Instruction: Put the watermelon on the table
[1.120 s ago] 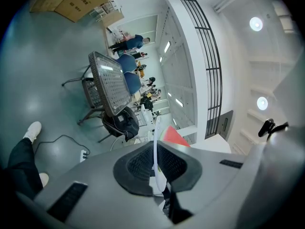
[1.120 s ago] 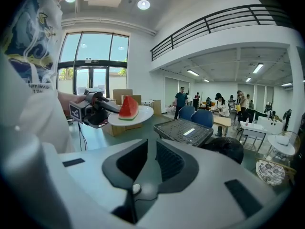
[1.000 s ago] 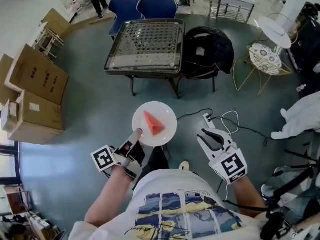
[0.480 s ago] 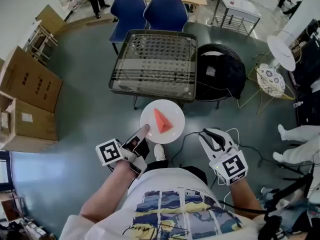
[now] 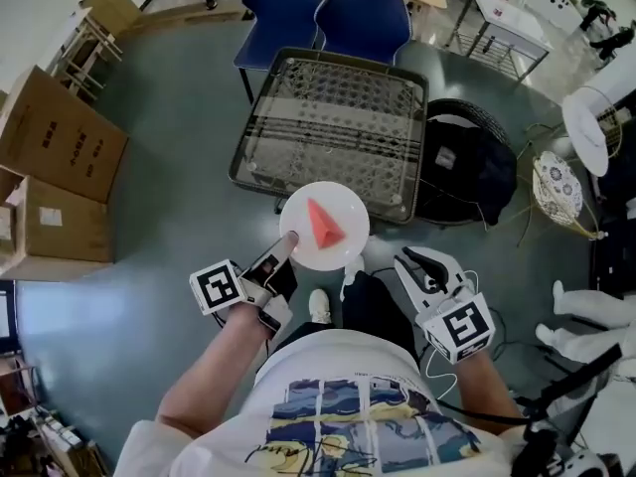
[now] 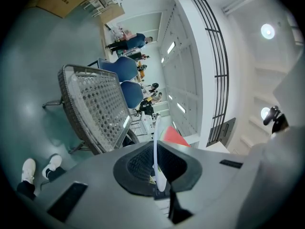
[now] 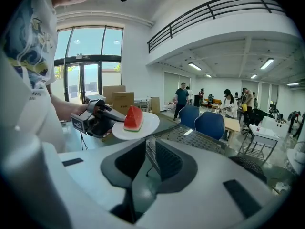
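A red watermelon wedge (image 5: 323, 224) lies on a white plate (image 5: 343, 246). My left gripper (image 5: 285, 249) is shut on the plate's near rim and holds it level over the near edge of the glass-topped wicker table (image 5: 333, 117). In the left gripper view the plate (image 6: 155, 144) shows edge-on between the jaws, the wedge (image 6: 174, 136) behind it. My right gripper (image 5: 415, 261) hovers to the plate's right, open by a narrow gap, holding nothing. The right gripper view shows the wedge (image 7: 134, 118), the plate (image 7: 147, 124) and the left gripper (image 7: 97, 118).
Two blue chairs (image 5: 358, 13) stand behind the table. A black bag on a chair (image 5: 467, 172) sits at the table's right, with a small round side table (image 5: 561, 192) beyond it. Cardboard boxes (image 5: 60, 157) are stacked at the left. My shoes (image 5: 318, 306) show below.
The person has stepped toward the table. The plate with the wedge, still held by the left gripper, has gone from over the floor to over the table's near edge. The right gripper came along.
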`<state>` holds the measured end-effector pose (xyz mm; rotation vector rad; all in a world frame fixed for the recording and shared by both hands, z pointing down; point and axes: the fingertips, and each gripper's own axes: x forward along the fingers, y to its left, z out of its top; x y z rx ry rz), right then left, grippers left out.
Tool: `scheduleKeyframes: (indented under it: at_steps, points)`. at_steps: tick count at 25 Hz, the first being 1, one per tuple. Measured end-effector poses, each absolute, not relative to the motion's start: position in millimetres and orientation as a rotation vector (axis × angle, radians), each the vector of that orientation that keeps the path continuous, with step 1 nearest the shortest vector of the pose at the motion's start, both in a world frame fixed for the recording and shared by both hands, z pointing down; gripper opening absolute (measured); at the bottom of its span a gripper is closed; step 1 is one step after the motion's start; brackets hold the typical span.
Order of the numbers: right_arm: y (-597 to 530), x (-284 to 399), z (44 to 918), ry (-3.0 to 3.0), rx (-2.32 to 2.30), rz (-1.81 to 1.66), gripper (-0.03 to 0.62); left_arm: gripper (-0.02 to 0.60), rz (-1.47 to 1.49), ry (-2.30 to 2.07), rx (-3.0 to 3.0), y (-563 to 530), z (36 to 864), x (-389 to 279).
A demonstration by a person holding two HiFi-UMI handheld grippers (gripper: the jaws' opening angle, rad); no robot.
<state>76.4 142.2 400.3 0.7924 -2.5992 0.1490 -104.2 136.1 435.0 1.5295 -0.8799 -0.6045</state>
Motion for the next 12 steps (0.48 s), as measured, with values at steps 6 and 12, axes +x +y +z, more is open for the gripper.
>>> scheduleKeyframes:
  at_steps: [6, 12]
  points:
    - [72.0, 51.2, 408.4, -2.647, 0.660, 0.184, 0.067, 0.017, -0.647, -0.936, 1.499, 80.7, 433.8, -120.2]
    - [-7.5, 49.5, 399.9, -2.686, 0.590, 0.143, 0.067, 0.017, -0.645, -0.969, 1.510, 12.1, 440.2, -127.2]
